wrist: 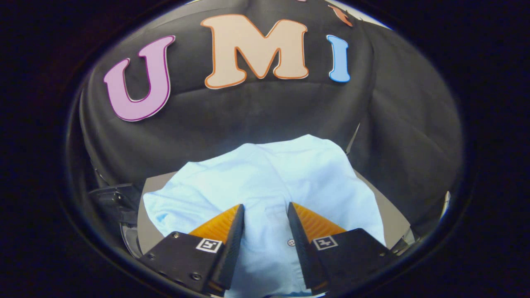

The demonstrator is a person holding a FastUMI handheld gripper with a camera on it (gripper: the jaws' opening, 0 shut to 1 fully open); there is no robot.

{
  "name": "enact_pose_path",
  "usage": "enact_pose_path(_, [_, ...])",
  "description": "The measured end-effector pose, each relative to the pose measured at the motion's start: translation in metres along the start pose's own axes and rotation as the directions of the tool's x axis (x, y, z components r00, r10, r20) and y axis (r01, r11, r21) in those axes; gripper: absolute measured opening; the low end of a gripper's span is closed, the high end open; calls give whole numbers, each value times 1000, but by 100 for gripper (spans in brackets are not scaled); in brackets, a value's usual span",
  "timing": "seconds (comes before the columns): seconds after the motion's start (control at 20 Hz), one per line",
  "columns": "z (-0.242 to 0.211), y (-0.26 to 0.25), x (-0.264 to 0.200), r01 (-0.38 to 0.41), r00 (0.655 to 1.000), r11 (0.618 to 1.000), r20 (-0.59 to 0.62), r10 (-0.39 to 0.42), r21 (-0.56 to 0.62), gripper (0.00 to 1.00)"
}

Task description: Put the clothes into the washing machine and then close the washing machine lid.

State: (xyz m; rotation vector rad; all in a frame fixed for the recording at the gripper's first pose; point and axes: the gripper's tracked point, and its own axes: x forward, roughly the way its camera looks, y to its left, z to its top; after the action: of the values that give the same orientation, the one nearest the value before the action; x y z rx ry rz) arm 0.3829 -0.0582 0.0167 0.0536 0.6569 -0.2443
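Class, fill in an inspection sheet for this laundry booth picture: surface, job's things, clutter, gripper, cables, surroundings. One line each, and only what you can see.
Surface: grey tabletop, mostly covered by cloth.
Job's things: light blue shirt lying rumpled on the tabletop, a button showing between the fingers.
Clutter: nothing seen.
Gripper: gripper open, fingers apart over the shirt, cloth between them; grip not confirmed.
Cables: nothing seen.
Surroundings: black cloth wall behind; dark fixture beside the tabletop, too unclear to identify.
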Motion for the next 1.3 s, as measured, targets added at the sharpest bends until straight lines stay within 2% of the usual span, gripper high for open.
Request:
enact_pose_path(0.1, [0, 2, -4, -35, 999, 997, 15, 34, 68, 34])
enact_pose_path(0.2, [-2, 2, -6, -59, 998, 992, 35, 55, 110, 21])
enact_pose_path(0.3, [0, 3, -11, -58, 996, 992, 76, 50, 110, 16])
enact_pose_path(0.35, [0, 5, -14, -42, 995, 996, 91, 36, 73, 12])
enact_pose_path(0.5, [0, 9, -29, 23, 991, 1000, 132, -24, 5, 9])
enact_pose_path(0.7, [21, 14, -62, 69, 972, 998, 226, -64, -14, 9])
enact_pose_path(1.05, [47, 25, -127, 58, 922, 998, 381, -67, 37, 8])
enact_pose_path(1.3, [54, 45, -164, 42, 900, 998, 433, -54, 37, 8])
